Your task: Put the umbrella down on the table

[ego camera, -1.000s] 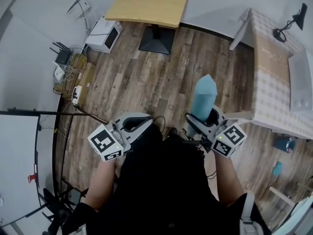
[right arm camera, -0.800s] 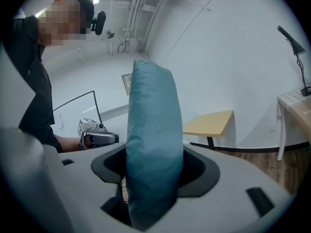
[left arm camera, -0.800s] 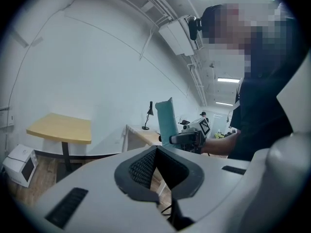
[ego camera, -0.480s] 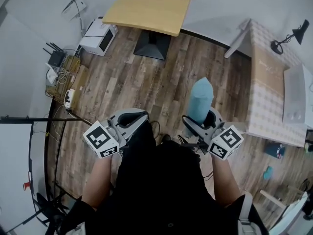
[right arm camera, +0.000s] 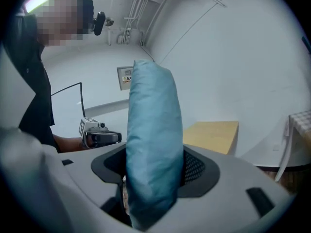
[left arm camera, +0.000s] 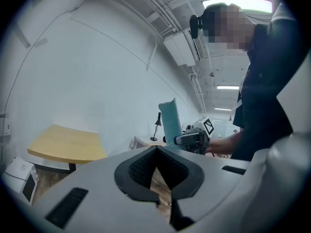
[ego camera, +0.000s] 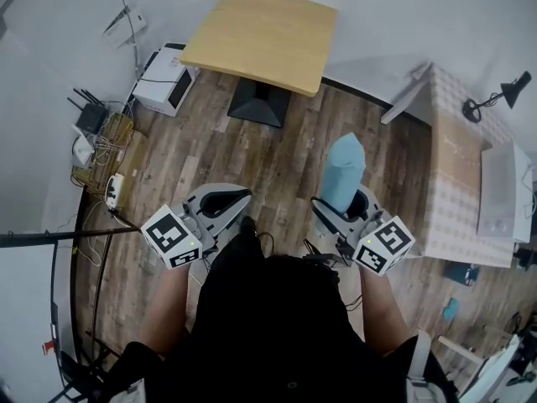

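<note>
A folded umbrella in a light blue sleeve (ego camera: 344, 173) (right arm camera: 153, 149) stands upright in my right gripper (ego camera: 351, 209), whose jaws are shut on it. From the left gripper view the umbrella (left arm camera: 170, 121) shows at mid right, held up in the air. My left gripper (ego camera: 220, 206) (left arm camera: 156, 178) is shut with nothing between its jaws. A square wooden table (ego camera: 262, 37) (right arm camera: 214, 136) stands ahead on a black pedestal base, some way beyond both grippers. Both grippers are held close to the person's body.
A checked-cloth table (ego camera: 457, 166) with a black desk lamp (ego camera: 495, 97) stands at the right. A white microwave (ego camera: 159, 79) and a crate of cables and routers (ego camera: 101, 137) sit on the wood floor at the left, beside a black stand (ego camera: 59, 238).
The whole view has shifted forward: the wooden table has drawn lower in the head view and closer. Both grippers keep their places before the body, the umbrella still held.
</note>
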Demonstrator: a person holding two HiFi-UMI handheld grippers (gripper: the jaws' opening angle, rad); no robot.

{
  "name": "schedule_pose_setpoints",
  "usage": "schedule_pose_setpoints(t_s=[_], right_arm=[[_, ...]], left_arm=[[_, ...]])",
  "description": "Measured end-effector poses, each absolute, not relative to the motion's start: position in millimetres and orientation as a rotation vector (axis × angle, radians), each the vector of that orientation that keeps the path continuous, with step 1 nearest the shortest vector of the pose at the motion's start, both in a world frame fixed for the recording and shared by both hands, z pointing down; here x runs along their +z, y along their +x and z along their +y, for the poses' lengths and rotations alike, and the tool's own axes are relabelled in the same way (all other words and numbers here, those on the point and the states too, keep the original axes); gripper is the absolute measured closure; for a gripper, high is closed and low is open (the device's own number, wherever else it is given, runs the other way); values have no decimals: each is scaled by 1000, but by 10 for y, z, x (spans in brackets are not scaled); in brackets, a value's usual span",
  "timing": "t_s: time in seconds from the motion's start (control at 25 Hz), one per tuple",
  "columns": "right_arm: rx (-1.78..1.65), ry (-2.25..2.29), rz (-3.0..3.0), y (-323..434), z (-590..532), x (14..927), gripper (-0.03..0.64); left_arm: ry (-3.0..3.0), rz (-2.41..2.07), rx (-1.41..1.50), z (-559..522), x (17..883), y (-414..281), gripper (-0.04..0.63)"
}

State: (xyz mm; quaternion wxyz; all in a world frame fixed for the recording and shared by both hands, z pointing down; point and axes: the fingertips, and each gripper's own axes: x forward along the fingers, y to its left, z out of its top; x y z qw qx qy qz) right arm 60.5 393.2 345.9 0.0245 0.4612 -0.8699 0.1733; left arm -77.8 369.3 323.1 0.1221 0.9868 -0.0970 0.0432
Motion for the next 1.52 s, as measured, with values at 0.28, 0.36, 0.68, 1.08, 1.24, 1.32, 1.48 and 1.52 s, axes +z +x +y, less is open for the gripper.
schedule_pose_setpoints(t_s=[0.28, 0.36, 0.68, 1.08, 1.24, 1.32, 1.48, 1.52], right_arm=[[488, 1476, -2644, 340, 3389, 3361, 322], [493, 1495, -2633, 288, 3272, 3367, 322], [546, 1520, -2589, 365, 2946, 3463, 322], [550, 1448, -2644, 552, 2073, 3529, 322], [525, 1433, -2670, 712, 1654, 3467, 322], [517, 1427, -2682, 795, 1460, 3430, 322], [516, 1423, -2703, 1049, 1133, 3363, 322], [516, 1424, -2704, 1124, 1055, 3358, 322]], left_arm=[[2881, -245, 87, 3103, 3229, -1064, 584], [2877, -243, 84, 2963, 3263, -1146, 584], [2857, -255, 65, 2489, 3325, -1181, 584], [2843, -321, 97, 1780, 3350, -976, 584], [2853, -343, 112, 1414, 3287, -817, 584], [2854, -354, 116, 1245, 3261, -744, 584], [2857, -371, 135, 929, 3217, -519, 584], [2857, -376, 137, 850, 3208, -456, 584]])
